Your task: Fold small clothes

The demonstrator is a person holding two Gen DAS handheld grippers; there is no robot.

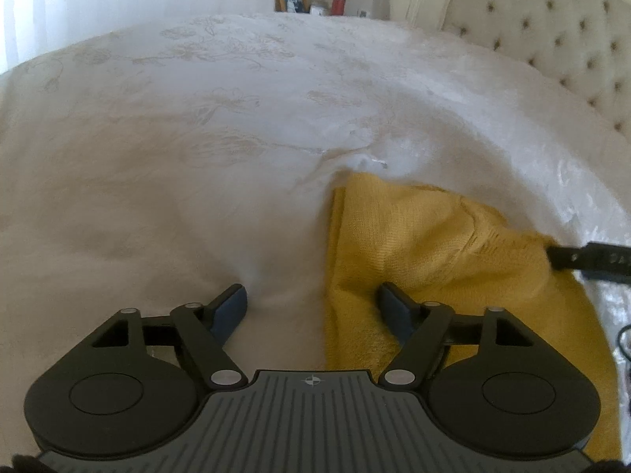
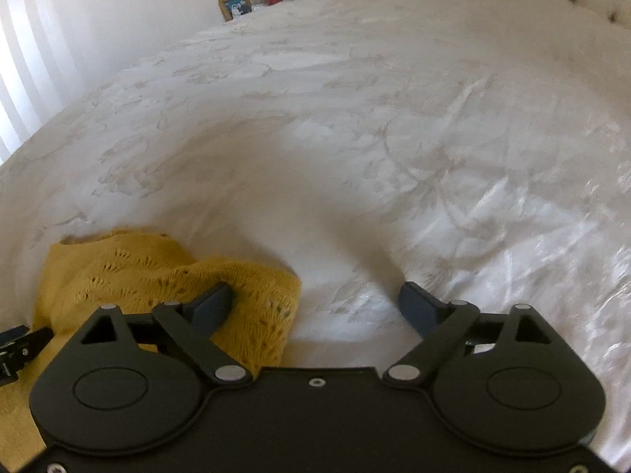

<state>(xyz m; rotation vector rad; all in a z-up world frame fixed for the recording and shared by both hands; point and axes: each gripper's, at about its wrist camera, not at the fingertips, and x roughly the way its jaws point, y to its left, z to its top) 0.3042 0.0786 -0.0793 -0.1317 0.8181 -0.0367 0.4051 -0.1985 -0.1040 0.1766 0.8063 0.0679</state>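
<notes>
Mustard-yellow knit garment [image 1: 414, 244] lies rumpled and partly folded on the bedspread [image 1: 197, 138].

Both cameras sit on the grippers and look forward and down, close to the white bedspread [image 1: 197, 138]. The left one looks across the bed with the yellow knit [image 1: 414, 244] on its right side. The right one sees the same knit on its left. Both also show the far picture frame [image 2: 235, 5] and padded headboard [image 1: 552, 31].

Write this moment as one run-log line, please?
left gripper: open, over garment edge | right gripper: open, nothing held | yellow knit garment: lying on white bedspread
</notes>
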